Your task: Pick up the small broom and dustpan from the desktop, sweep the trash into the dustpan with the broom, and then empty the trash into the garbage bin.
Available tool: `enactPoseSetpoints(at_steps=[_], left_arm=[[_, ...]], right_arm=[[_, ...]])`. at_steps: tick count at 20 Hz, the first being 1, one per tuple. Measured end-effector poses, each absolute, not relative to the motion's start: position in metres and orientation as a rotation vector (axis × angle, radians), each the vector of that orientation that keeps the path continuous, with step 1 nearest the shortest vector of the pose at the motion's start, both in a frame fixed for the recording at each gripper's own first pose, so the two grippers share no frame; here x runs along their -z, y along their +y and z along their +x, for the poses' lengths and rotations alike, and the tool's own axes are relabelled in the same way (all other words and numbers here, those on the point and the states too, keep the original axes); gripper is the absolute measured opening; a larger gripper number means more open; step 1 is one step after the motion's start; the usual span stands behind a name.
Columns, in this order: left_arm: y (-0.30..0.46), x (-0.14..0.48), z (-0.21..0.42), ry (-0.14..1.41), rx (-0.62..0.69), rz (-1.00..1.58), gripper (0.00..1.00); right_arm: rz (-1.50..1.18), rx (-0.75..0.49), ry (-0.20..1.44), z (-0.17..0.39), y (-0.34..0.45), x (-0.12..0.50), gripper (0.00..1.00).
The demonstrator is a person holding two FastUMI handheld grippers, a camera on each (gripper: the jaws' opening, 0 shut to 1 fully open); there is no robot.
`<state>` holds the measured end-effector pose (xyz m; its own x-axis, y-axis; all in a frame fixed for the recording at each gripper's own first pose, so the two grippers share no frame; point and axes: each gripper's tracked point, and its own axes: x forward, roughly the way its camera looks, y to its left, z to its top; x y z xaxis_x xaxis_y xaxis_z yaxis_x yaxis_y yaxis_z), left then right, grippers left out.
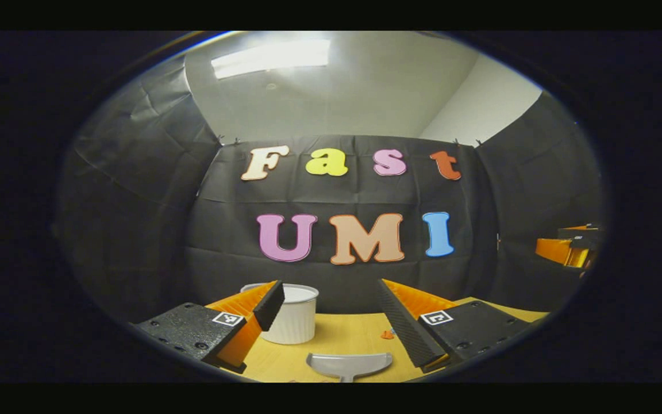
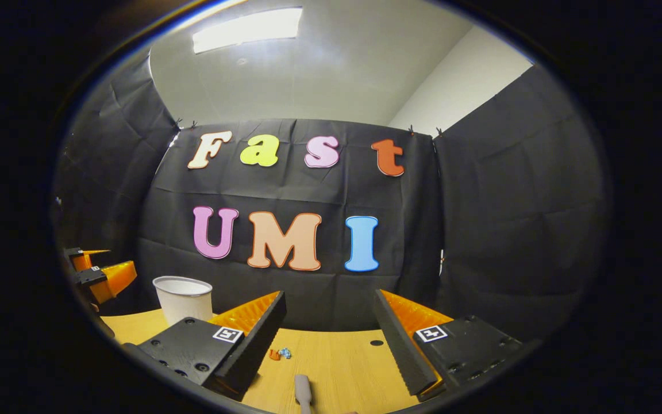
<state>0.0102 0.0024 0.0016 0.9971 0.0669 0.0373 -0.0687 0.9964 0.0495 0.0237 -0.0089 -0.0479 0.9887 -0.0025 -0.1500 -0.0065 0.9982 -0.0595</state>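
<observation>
Stage: start of the task, by my reading; nothing is lifted yet and both tools lie on the desk (image 1: 342, 336).
Left claw (image 1: 331, 313): fingers wide apart, empty, held above the desk and pointed at the far wall. The dustpan lies just below and between its fingers, so this claw looks lined up to take it.
Right claw (image 2: 328, 328): fingers wide apart, empty, same level pose. A grey handle lies on the desk below the gap, near edge.
Dustpan (image 1: 349, 364): grey, flat on the desk at the near edge of the left gripper view, its stem pointing toward the camera, which suits a grasp from this side.
Broom (image 2: 302, 392): I take the grey handle in the right gripper view for the broom; the bristle end is cut off, so I cannot confirm.
Trash (image 2: 280, 353): small orange and blue scraps on the desk, just right of the right claw's left finger; one orange scrap (image 1: 387, 334) sits beyond the dustpan.
Bin (image 1: 291, 313): white ribbed cup, upright at the far left of the desk, open mouth up, well apart from the scraps.
Other claw: each shows orange at the other view's edge (image 2: 104, 276), so the two are held side by side.
</observation>
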Motion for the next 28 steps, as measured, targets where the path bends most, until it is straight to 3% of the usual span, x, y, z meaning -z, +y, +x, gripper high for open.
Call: enactPoseSetpoints(at_steps=[13, 21, 24, 28], left_arm=[[-0.006, 0.012, 0.012, 0.013, -0.072, 0.057, 0.96], [-0.024, 0.042, 0.002, 0.089, -0.131, 0.092, 0.95], [-0.031, 0.074, 0.001, 0.181, -0.12, 0.085, 0.95], [-0.042, 0.147, -0.004, 0.428, -0.038, 0.055, 0.97]], right_arm=[[-0.058, -0.062, 0.213, 0.027, -0.009, 0.076, 0.93], [-0.029, -0.177, 0.322, 0.019, -0.021, 0.134, 0.93], [-0.018, -0.244, 0.439, 0.013, -0.019, 0.174, 0.93], [-0.03, -0.307, 0.667, 0.001, -0.008, 0.249, 0.93]])
